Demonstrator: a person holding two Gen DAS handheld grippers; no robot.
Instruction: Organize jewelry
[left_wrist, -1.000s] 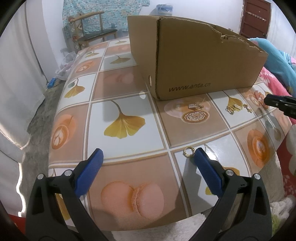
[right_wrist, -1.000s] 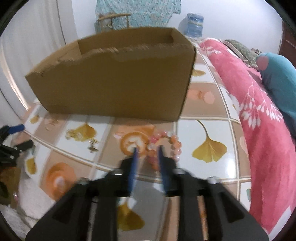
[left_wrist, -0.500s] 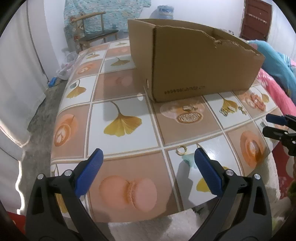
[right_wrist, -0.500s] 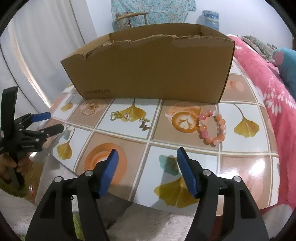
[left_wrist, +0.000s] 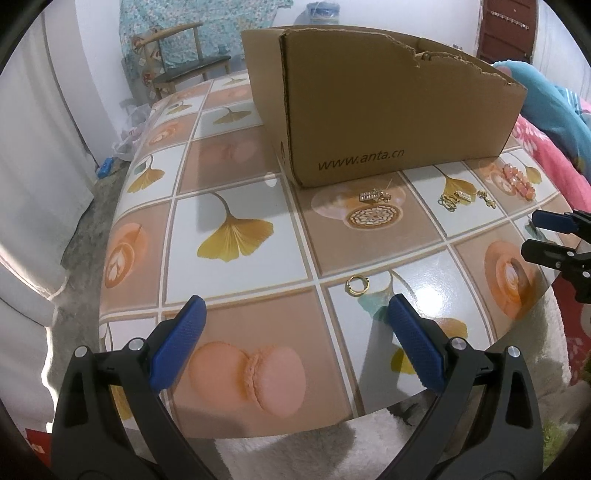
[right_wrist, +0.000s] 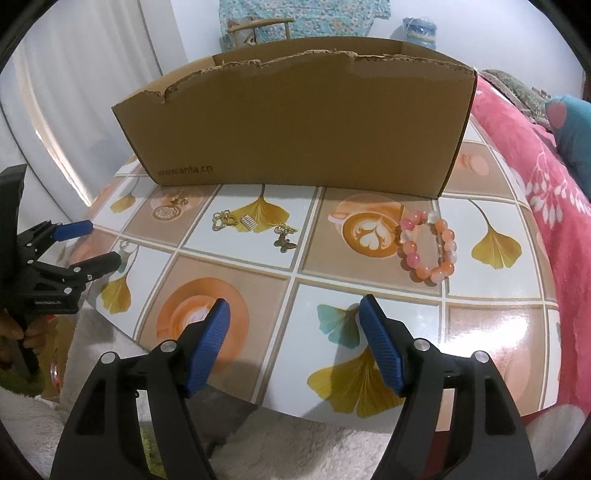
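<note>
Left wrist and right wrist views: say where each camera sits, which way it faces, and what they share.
Left wrist: sits on the left tool, looking down over the table's left part at the gold ring and cardboard box; its own open fingers show, plus the right tool at the right edge.
Right wrist: sits on the right tool, facing the box's long side and the bead bracelet; open fingers show, and the left tool with a hand.
Shared: box, bracelet, small charms.
</note>
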